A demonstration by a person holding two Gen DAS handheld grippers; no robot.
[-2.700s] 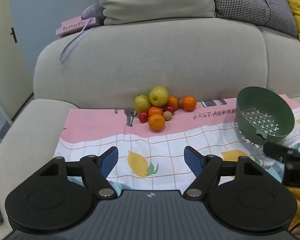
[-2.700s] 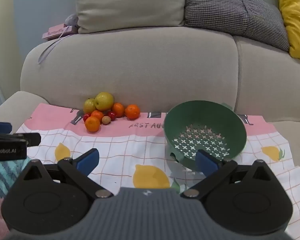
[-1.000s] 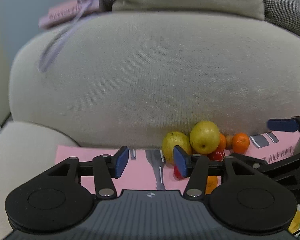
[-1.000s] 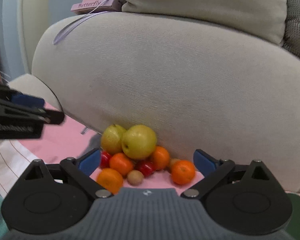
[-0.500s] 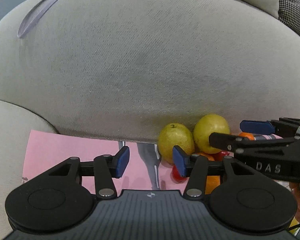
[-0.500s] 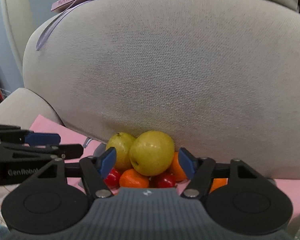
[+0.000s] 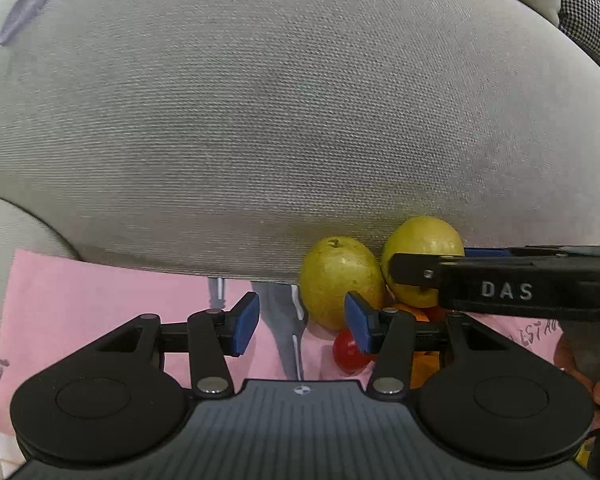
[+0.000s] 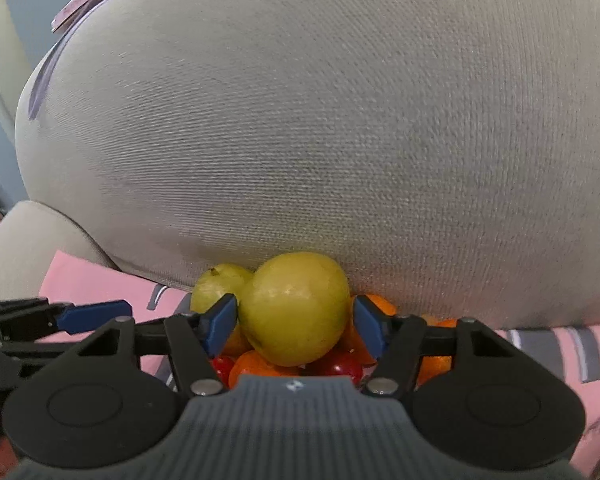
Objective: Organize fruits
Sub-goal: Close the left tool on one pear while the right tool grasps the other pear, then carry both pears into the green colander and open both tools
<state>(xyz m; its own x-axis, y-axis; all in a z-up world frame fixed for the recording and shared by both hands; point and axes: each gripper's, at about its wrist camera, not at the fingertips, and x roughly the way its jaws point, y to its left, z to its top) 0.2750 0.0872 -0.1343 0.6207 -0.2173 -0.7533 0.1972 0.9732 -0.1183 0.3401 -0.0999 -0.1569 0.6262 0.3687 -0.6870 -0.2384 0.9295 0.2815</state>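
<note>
Fruit pile sits on the pink cloth (image 7: 100, 304), tucked against the grey fabric sofa backrest (image 7: 280, 120). Big round yellow-green apple (image 8: 296, 306) is on top, right between the blue pads of the right gripper (image 8: 294, 322), whose jaws are closing with the left pad about touching and a thin gap at the right pad. Smaller yellow-green pear-shaped fruit (image 7: 338, 282) leans next to it. Underneath: small oranges (image 8: 260, 364) and red cherry tomatoes (image 7: 350, 350). Left gripper (image 7: 302, 322) is roughly half open with nothing between its pads, just beside the pear-shaped fruit.
</note>
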